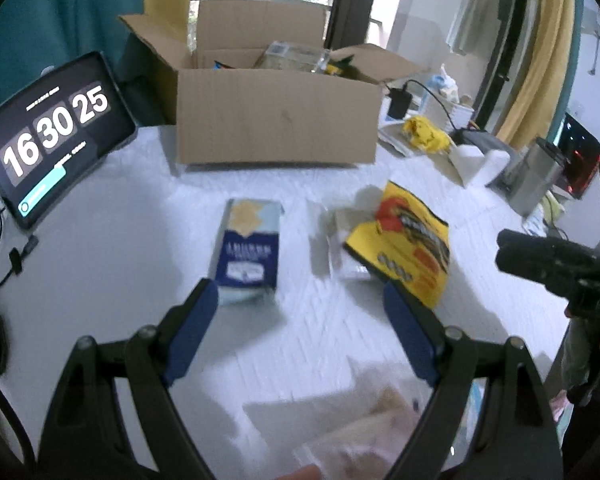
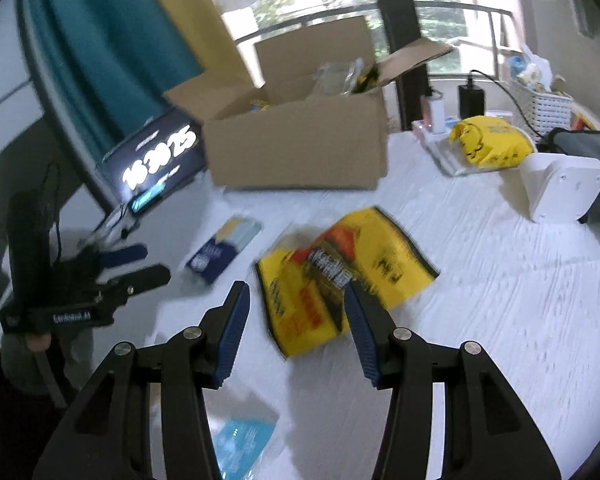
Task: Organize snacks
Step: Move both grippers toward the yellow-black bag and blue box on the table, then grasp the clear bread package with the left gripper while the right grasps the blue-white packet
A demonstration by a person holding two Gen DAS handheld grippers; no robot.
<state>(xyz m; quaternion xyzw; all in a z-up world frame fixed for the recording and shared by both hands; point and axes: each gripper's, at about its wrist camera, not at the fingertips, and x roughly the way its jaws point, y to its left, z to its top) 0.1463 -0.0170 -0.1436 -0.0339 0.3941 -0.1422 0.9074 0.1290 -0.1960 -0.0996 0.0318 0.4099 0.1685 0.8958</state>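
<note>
A blue and pale snack box (image 1: 249, 251) lies on the white table, just beyond my open left gripper (image 1: 300, 292); it also shows in the right wrist view (image 2: 223, 249). A yellow and red snack bag (image 1: 404, 240) lies to its right, over a clear wrapper (image 1: 328, 236). My open right gripper (image 2: 296, 294) hovers over the near end of that bag (image 2: 340, 272). An open cardboard box (image 1: 276, 116) with snacks inside stands at the back (image 2: 300, 144). A pale packet (image 1: 364, 428) lies under my left gripper. The left gripper (image 2: 136, 264) shows in the right wrist view.
A tablet (image 1: 52, 136) showing a clock leans at the back left, with cables beside it. At the right stand a yellow bag (image 2: 488, 140), a white device (image 2: 560, 184), a metal canister (image 1: 536, 176), a charger (image 2: 472, 100) and a basket (image 2: 540, 100). A blue packet (image 2: 244, 440) lies near.
</note>
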